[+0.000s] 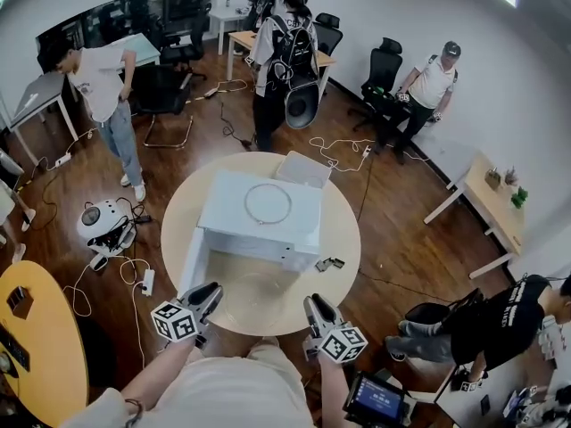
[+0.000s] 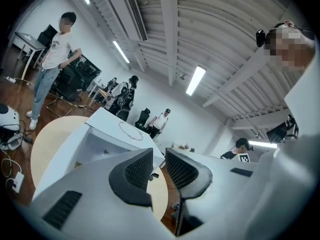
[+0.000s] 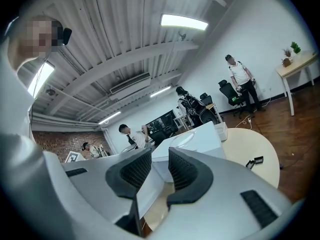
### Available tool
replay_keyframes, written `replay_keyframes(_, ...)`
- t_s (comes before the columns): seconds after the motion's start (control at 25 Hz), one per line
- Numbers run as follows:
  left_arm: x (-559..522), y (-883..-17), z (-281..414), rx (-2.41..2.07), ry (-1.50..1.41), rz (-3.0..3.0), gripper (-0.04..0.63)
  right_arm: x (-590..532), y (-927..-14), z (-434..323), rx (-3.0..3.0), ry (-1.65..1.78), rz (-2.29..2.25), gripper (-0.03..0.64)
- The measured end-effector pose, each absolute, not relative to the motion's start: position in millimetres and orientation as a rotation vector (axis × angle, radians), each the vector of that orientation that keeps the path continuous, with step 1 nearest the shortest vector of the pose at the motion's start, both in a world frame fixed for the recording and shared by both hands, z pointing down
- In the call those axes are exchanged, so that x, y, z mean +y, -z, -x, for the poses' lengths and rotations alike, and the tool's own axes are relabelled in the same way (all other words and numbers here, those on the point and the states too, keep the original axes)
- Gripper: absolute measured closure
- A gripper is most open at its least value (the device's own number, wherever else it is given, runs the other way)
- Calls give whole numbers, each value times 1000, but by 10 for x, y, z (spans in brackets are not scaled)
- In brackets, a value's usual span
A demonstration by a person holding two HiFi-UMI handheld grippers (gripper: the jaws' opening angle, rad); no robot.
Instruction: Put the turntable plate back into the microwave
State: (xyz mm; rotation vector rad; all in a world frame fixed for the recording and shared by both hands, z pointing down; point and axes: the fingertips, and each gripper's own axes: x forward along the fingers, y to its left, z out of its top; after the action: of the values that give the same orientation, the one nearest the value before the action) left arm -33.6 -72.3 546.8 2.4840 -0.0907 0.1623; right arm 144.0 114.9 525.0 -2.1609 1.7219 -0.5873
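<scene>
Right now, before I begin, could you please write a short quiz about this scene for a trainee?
1. True or false: the door of the white box-shaped microwave stands open.
2. Where does the thin round ring lie? A) on top of the microwave; B) on the floor; C) inside the microwave.
3. What do the left tongs and the right tongs hold?
Key: 1 true; 2 A; 3 nothing, both are open.

microwave [image 1: 259,217] sits mid table [image 1: 346,230], ring [image 1: 268,203] on top, door [image 1: 194,264] swung out left. box [image 1: 305,168] behind it at far edge, small clip [image 1: 329,263] to its right, plate [image 1: 257,297] in front by near edge.
</scene>
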Motion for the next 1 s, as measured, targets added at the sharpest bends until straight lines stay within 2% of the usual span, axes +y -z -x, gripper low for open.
replay_keyframes(0.44, -583, -5383, -417, -185, -198, -2469, 531, 1101, -5213, -2383, 1796, 634, 2103, 528)
replay_keyframes(1.0, -620, -5731, -650, -412, -231, -2468, 531, 988, -5423, -2957, 1933, 691, 2012, 528)
